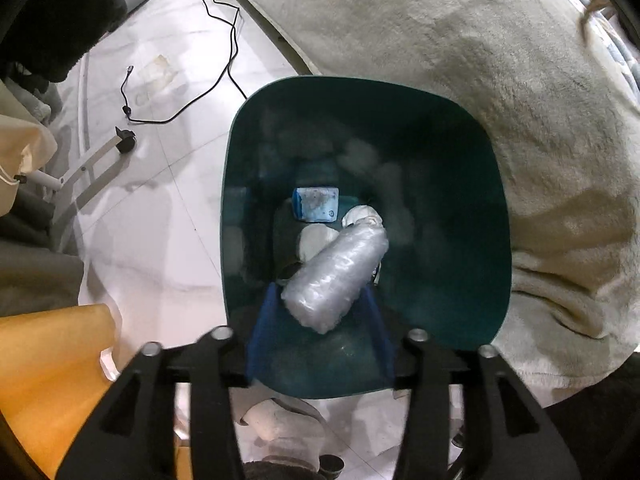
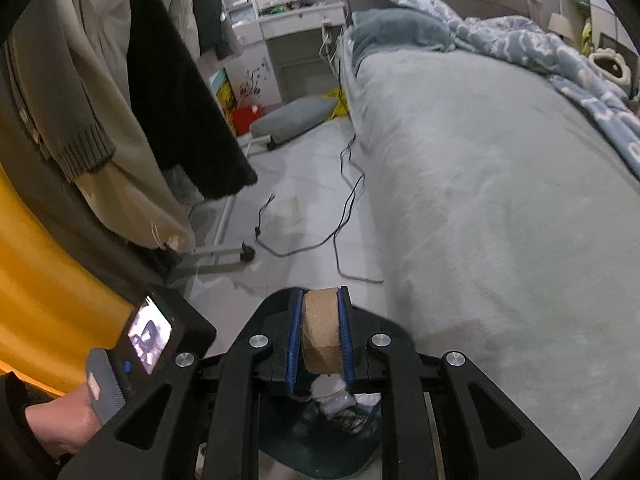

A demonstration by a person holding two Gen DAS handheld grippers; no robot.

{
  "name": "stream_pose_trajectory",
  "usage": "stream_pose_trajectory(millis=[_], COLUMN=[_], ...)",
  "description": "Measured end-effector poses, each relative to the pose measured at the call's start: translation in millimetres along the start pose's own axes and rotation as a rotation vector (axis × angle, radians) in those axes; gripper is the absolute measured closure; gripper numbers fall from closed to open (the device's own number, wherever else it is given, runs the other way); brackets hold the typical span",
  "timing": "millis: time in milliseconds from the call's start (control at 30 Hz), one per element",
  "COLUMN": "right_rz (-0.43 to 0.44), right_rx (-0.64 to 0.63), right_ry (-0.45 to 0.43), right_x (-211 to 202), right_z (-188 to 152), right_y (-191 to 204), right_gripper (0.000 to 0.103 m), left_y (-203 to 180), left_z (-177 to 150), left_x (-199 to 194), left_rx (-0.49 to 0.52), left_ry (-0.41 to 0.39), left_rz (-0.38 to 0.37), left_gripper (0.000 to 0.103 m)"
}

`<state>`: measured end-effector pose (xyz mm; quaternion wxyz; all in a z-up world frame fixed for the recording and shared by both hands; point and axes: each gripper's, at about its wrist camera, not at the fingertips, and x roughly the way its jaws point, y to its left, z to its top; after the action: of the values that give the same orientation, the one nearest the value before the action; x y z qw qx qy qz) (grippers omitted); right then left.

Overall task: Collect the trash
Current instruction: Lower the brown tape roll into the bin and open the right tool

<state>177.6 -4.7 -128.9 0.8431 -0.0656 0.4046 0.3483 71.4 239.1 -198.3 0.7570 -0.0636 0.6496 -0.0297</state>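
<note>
A dark green trash bin (image 1: pixel 472 208) stands open on the floor, just beside the bed. Inside it a crumpled clear plastic bottle (image 1: pixel 334 276) lies tilted, its near end between two blue fingers (image 1: pixel 262 336) that stand apart from it. Beneath it sit white wads of paper (image 1: pixel 360 216) and, farther in, a small blue packet (image 1: pixel 316 204). A brown cardboard roll (image 2: pixel 320 332) is pinched flat-sided between another pair of fingers, above the bin's near rim.
</note>
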Motion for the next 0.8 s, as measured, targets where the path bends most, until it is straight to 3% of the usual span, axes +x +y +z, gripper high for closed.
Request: stream_pose_trajectory(millis=[300, 667, 800], right_rz=[-0.008, -0.005, -0.018], right_rx=[-0.007, 0.099, 0.118], right_ry=[0.124, 0.290, 0.353], right_x=[42, 94, 113], right_z=[-12, -42, -54], right_y=[8, -6, -5], right_gripper=[0.086, 0.086, 0.085], left_y=[12, 31, 37], left_z=[5, 6, 6], left_x=[-28, -64, -82], left_rx=[-0.021, -0.030, -0.031], left_ry=[-0.090, -0.244, -0.304], left_rz=[-0.027, 0.004, 0.024], left_gripper=[0.032, 0.034, 0.042])
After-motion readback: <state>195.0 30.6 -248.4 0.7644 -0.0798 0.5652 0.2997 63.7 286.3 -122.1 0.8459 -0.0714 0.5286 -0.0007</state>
